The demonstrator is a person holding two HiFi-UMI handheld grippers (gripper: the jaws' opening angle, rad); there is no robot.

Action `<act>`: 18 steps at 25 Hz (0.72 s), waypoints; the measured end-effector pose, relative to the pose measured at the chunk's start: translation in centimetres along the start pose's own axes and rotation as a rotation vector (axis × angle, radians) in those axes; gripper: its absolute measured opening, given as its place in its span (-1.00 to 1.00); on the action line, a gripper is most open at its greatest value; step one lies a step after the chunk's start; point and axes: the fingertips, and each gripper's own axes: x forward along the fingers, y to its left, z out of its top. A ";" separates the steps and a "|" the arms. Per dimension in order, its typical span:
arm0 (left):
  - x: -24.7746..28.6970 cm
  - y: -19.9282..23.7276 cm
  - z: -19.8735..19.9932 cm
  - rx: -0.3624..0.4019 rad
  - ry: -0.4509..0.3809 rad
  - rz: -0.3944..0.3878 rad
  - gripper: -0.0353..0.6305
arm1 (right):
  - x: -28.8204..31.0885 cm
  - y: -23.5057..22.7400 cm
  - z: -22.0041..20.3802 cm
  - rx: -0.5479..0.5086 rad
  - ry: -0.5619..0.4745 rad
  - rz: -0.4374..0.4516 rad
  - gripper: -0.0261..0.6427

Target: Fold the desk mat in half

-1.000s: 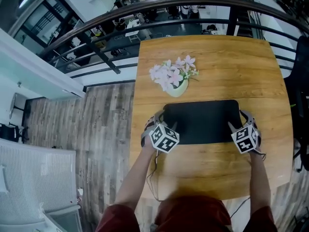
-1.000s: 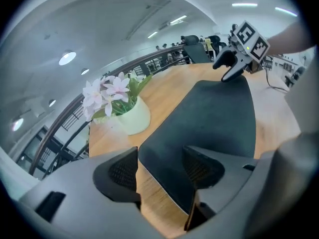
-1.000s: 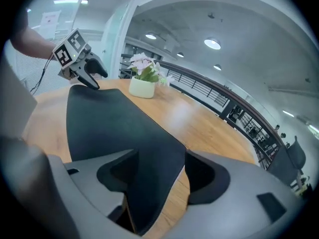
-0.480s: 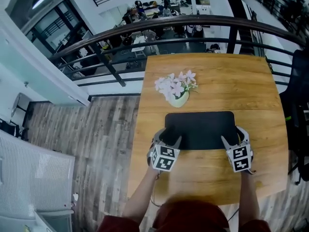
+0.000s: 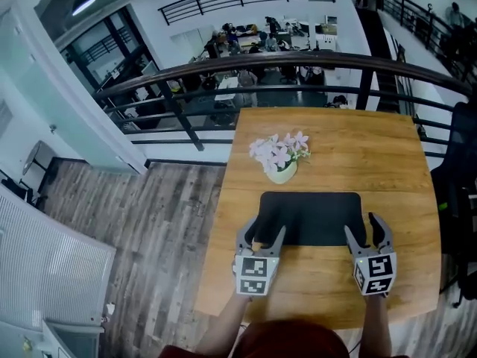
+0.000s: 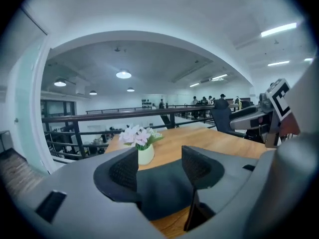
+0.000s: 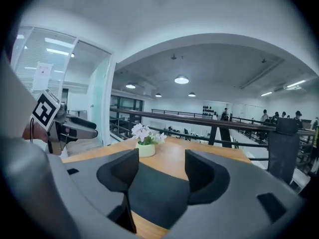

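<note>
Fingers [image 6: 195,166] on the left gripper [image 5: 264,233] and right gripper [image 5: 363,230] gape empty by the near corners of the black desk mat [image 5: 309,215], flat on the table [image 5: 402,162], likely thin, light and floppy, best pinched at those corners.

your left gripper [image 5: 262,239] and right gripper [image 5: 368,236] hover with jaws apart at the near corners of the black desk mat [image 5: 310,217] on the bench [image 5: 350,144].
</note>
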 end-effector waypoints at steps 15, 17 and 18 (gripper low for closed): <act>-7.9 -0.8 9.3 0.086 -0.385 0.096 -0.13 | -7.6 0.3 9.3 -0.017 -0.354 -0.137 -0.06; -8.0 -0.6 9.5 0.081 -0.394 0.101 -0.26 | -7.5 0.3 8.9 -0.006 -0.347 -0.132 -0.08; -8.0 -0.6 9.4 0.084 -0.386 0.103 -0.29 | -7.4 0.4 8.9 -0.009 -0.344 -0.126 -0.12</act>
